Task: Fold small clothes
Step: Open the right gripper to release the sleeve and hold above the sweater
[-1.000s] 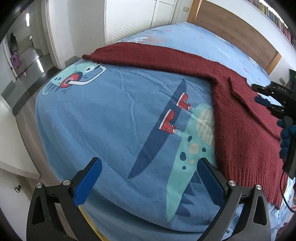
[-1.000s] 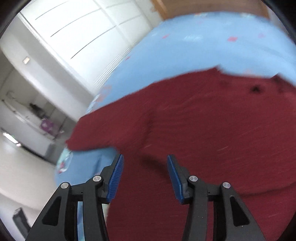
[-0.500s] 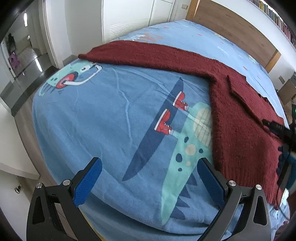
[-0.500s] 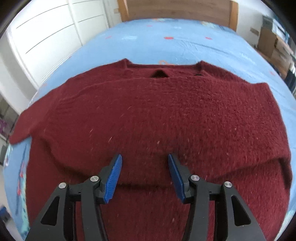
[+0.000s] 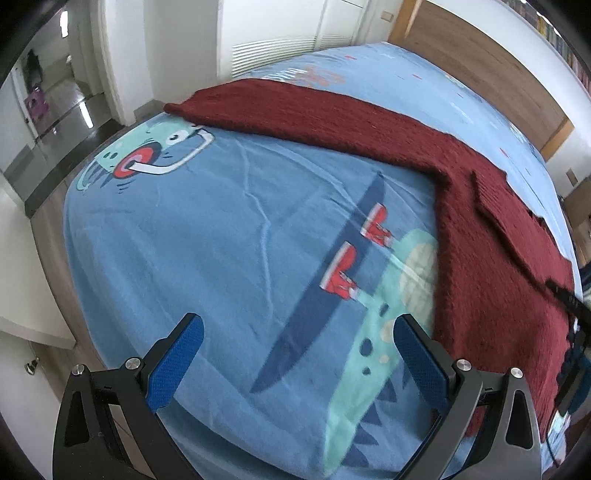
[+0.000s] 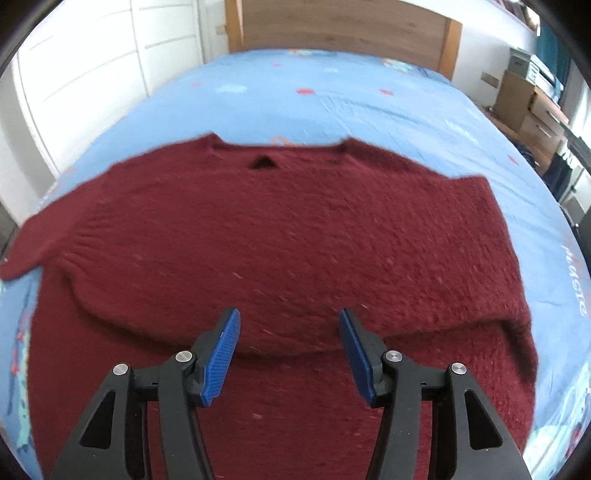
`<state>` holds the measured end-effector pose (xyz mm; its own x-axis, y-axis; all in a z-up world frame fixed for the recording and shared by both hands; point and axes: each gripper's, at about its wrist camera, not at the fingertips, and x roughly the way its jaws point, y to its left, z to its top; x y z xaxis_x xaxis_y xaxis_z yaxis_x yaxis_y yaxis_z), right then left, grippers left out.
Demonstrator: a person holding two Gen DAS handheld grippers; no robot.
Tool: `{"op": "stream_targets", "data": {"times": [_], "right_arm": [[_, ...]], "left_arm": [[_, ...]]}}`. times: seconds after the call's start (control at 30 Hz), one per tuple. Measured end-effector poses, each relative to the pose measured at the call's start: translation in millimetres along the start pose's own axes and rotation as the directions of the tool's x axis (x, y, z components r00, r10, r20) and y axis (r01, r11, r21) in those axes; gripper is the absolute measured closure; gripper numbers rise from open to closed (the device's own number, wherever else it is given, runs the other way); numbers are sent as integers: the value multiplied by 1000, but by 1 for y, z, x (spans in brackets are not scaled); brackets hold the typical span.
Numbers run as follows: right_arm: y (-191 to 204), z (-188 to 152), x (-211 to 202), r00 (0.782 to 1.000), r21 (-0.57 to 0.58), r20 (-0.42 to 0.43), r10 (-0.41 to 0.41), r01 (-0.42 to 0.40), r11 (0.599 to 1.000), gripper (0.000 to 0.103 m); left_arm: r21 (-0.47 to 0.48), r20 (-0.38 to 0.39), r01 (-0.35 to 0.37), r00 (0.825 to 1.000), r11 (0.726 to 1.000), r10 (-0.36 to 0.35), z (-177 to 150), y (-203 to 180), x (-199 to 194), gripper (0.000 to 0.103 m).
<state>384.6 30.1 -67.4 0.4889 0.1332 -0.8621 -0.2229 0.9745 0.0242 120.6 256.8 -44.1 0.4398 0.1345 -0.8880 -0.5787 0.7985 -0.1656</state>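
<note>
The sweater just ahead of the right gripper was a chunky, fuzzy knit, matt dark red with little pale lint flecks all over. Under it the bedsheet looked like soft printed cotton, smooth with a few faint creases, no shine. Both grippers had matt black plastic bodies with shiny metal screw heads, and the left gripper finger pads were ribbed blue rubbery stuff. Far beyond the claws, the headboard was smooth satin wood. Floor off to the left was glossy, reflecting light.
</note>
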Motion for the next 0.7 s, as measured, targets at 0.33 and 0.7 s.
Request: {"op": "stream_targets", "data": {"times": [0.33, 0.7], "right_arm": [[-9, -27, -11, 999, 30, -25, 21, -20, 999, 45], [-23, -42, -33, 1000, 83, 7, -2, 2, 997, 45]], "left_arm": [[-86, 8, 4, 1000, 996, -4, 31, 29, 11, 2], [-85, -16, 10, 1000, 996, -11, 34, 30, 34, 2]]}}
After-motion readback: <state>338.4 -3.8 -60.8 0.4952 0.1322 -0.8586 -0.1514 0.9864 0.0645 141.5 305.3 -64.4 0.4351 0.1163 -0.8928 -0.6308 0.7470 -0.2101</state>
